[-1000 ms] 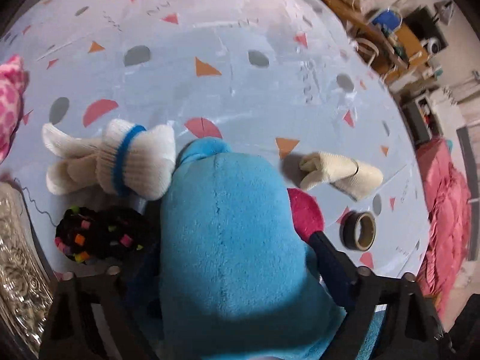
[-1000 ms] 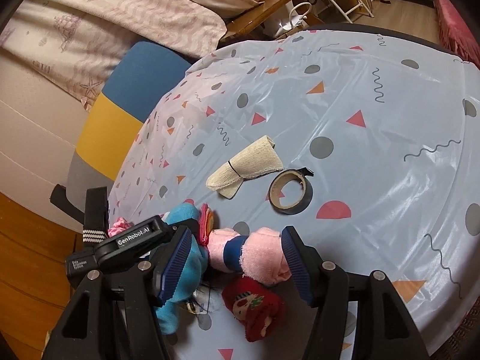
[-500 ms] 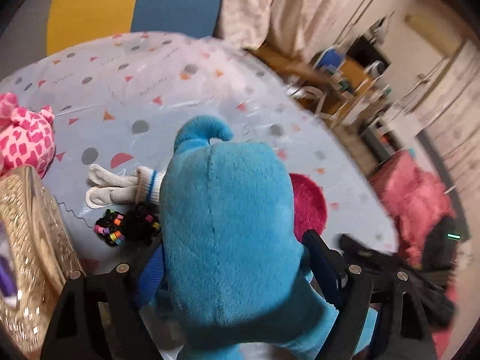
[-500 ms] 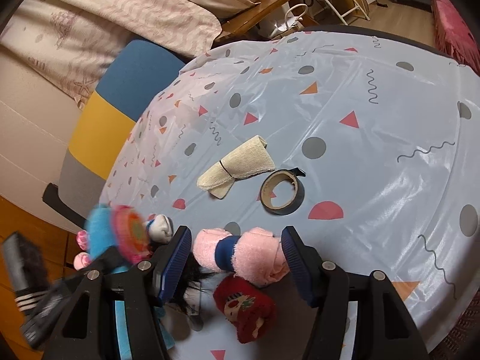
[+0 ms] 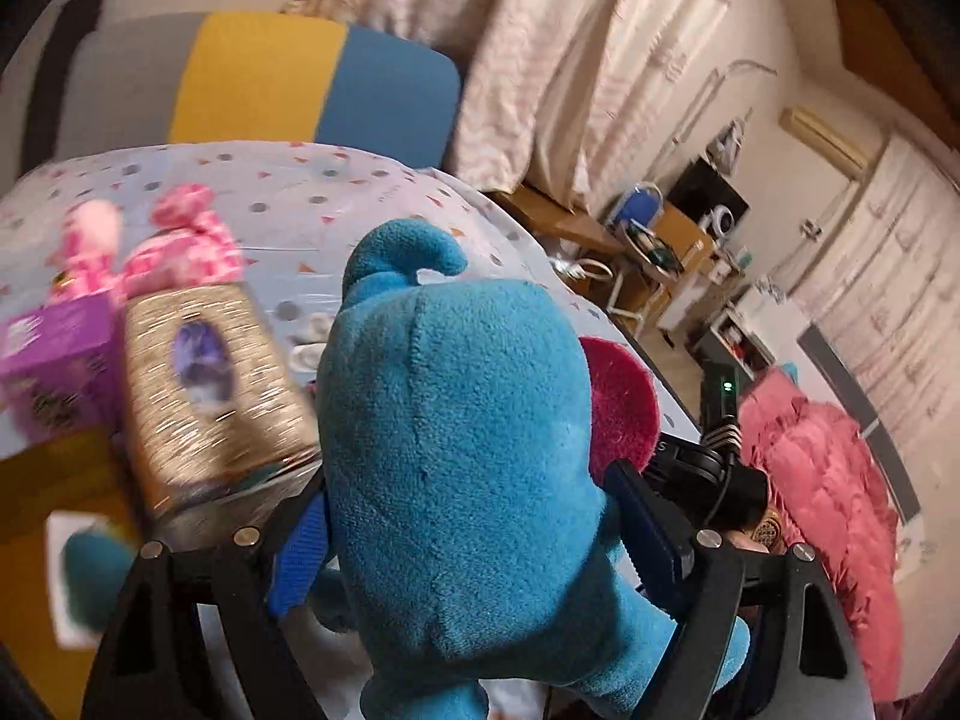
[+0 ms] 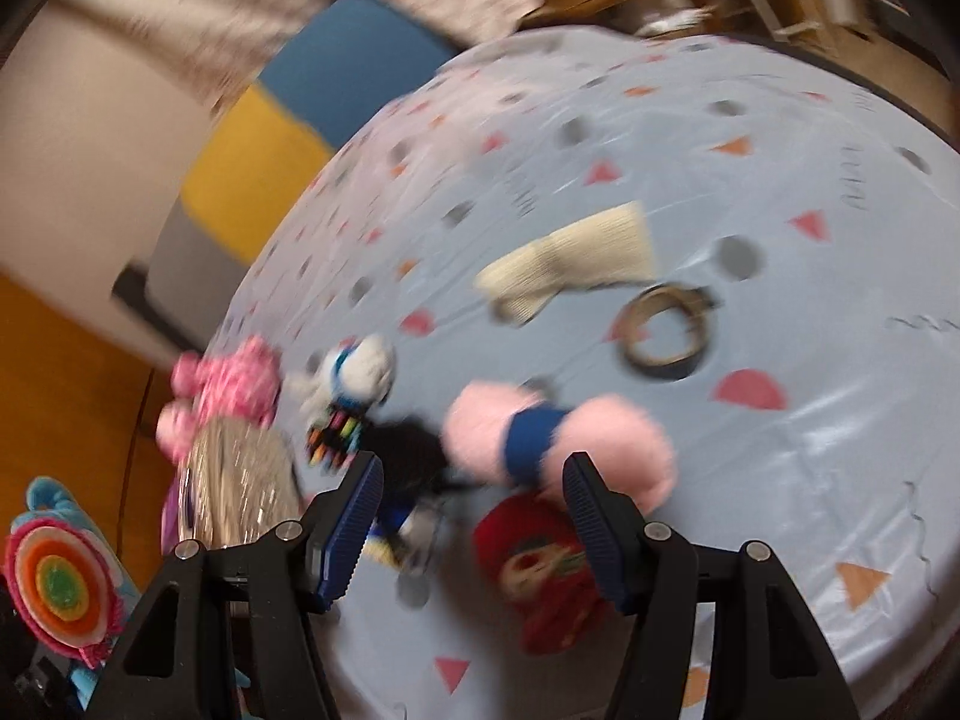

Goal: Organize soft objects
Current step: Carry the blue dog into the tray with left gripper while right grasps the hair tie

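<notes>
My left gripper (image 5: 474, 528) is shut on a blue plush toy (image 5: 456, 450) with a magenta ear, held up off the table and filling the left wrist view. In the right wrist view the same toy (image 6: 54, 582) shows at the far lower left with its rainbow disc. My right gripper (image 6: 471, 492) hangs open over the table, nothing pressed between its pads. Just beyond its tips lies a pink sock roll (image 6: 540, 438) with a blue band. A red sock (image 6: 540, 570), a black dotted sock (image 6: 360, 438), a white sock (image 6: 360, 366) and a cream sock (image 6: 576, 258) lie around it.
A tape roll (image 6: 660, 330) lies beside the cream sock. A gold glittery box (image 5: 204, 396), a purple box (image 5: 54, 360) and a pink spotted plush (image 5: 180, 252) stand at the table's left. A yellow and blue chair (image 5: 312, 78) is behind the patterned tablecloth (image 6: 780, 180).
My left gripper has lifted the blue plush off the table and swung it left toward the gold box. The right gripper has shifted and rolled a little; its view is now blurred.
</notes>
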`<state>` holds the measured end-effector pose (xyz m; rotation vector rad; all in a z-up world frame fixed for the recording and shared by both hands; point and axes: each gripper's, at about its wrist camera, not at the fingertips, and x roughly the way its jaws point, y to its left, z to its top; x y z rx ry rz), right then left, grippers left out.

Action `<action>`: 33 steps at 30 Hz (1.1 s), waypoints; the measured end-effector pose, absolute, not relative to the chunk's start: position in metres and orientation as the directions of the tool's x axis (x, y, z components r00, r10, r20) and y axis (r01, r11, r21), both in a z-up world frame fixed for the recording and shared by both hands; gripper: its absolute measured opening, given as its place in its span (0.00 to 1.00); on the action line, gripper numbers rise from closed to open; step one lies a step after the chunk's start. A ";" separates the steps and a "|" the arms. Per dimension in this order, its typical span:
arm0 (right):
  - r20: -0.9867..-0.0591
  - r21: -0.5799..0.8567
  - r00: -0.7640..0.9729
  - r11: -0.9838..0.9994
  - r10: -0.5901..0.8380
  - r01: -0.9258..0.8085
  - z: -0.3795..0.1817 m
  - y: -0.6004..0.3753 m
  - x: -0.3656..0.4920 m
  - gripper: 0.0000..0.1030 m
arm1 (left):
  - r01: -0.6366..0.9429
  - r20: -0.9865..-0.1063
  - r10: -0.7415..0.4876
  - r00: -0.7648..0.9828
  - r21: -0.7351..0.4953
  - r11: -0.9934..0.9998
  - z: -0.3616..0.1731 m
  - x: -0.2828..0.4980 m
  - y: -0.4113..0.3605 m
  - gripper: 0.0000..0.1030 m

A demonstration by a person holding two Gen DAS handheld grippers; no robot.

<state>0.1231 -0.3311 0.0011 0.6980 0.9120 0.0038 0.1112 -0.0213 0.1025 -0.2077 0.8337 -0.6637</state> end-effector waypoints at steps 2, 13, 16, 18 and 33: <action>-0.729 0.552 0.597 0.803 0.335 0.224 -0.001 -0.317 0.128 0.61 | 0.441 -0.607 -0.611 0.508 -0.426 0.790 0.102 0.100 -0.003 0.83; -0.805 0.339 0.517 0.941 0.291 -0.002 0.003 -0.241 0.147 0.59 | 0.265 -0.590 -0.512 0.624 -0.457 0.849 0.093 0.055 0.109 0.83; -0.816 0.265 0.518 0.963 0.255 -0.057 0.005 -0.219 0.164 0.59 | 0.213 -0.593 -0.482 0.645 -0.466 0.858 0.087 0.050 0.135 0.83; -0.827 0.205 0.517 0.975 0.219 -0.085 0.003 -0.205 0.180 0.59 | 0.173 -0.597 -0.465 0.654 -0.481 0.860 0.084 0.047 0.153 0.83; -0.907 -0.082 0.420 0.979 0.003 -0.185 -0.060 -0.165 0.256 0.28 | -0.141 -0.755 -0.109 0.646 -0.259 0.956 0.039 0.041 0.264 0.83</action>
